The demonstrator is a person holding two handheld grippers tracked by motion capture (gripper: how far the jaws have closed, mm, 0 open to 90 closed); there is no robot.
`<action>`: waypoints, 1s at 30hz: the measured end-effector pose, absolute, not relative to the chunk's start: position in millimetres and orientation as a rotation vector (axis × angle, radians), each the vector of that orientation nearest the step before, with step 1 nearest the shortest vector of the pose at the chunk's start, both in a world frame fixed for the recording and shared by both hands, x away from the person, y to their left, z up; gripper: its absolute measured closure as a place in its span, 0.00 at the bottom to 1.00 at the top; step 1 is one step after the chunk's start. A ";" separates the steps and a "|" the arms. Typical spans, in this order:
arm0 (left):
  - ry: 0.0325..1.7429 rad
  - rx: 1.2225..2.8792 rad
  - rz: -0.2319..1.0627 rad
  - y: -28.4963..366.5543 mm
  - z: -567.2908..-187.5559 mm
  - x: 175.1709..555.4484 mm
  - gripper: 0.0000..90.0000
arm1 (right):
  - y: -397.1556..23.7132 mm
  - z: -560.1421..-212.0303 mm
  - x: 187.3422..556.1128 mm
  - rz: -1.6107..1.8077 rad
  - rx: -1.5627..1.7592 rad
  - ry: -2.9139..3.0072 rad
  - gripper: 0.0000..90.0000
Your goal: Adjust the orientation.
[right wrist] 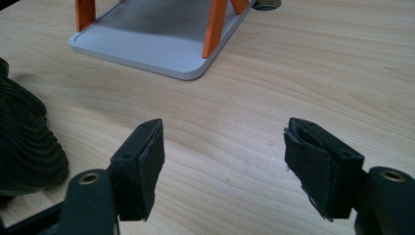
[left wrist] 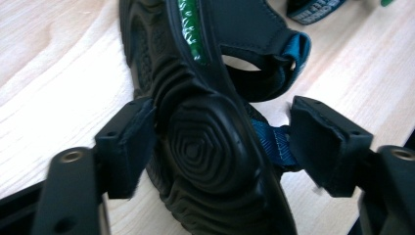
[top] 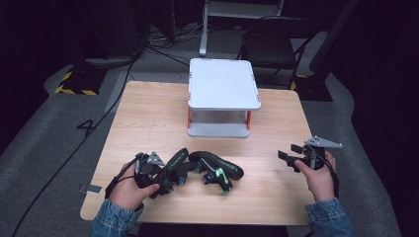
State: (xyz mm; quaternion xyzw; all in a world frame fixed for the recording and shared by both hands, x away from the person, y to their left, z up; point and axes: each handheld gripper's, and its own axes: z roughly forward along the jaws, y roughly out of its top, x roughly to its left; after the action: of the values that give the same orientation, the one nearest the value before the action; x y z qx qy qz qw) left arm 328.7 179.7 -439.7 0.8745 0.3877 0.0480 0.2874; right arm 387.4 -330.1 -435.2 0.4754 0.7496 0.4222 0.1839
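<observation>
Two black sandals with green and blue trim lie near the table's front. The left sandal [top: 174, 168] lies on its side, its ribbed sole [left wrist: 210, 147] turned towards the camera of my left gripper. My left gripper [left wrist: 220, 142] straddles its heel. The left pad [left wrist: 129, 147] touches the sole's edge, while the right pad [left wrist: 323, 147] stands a little off, beside a blue strap. The right sandal [top: 217, 170] lies just past it. My right gripper [top: 289, 151] hovers open over bare wood at the right, nothing between its pads [right wrist: 142, 166].
A white two-level stand [top: 224, 84] with orange posts sits at the table's far middle; its lower shelf [right wrist: 147, 44] lies ahead of the right gripper. A sandal sole [right wrist: 24, 142] shows at that view's left edge. Cables and a chair lie on the floor beyond the table.
</observation>
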 end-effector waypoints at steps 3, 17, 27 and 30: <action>1.079 2.282 0.105 188.4 -436.8 330.0 0.44 | -330.3 -435.4 387.4 1.194 1.344 2.114 0.35; 1.177 2.082 0.229 222.6 -425.1 338.3 0.50 | -331.7 -438.3 385.1 1.188 1.350 2.124 0.35; 1.209 2.056 0.236 225.9 -427.6 347.9 0.44 | -336.5 -440.5 379.6 1.178 1.356 2.118 0.35; 1.223 2.053 0.246 228.9 -427.3 351.1 0.44 | -339.2 -441.6 377.2 1.171 1.368 2.116 0.35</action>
State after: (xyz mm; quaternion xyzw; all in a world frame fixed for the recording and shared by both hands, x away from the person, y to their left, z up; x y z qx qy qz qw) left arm 351.1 228.9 -427.3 0.7969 0.4747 0.0956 0.3612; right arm 377.2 -339.2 -441.6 0.4842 0.7491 0.4144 0.1806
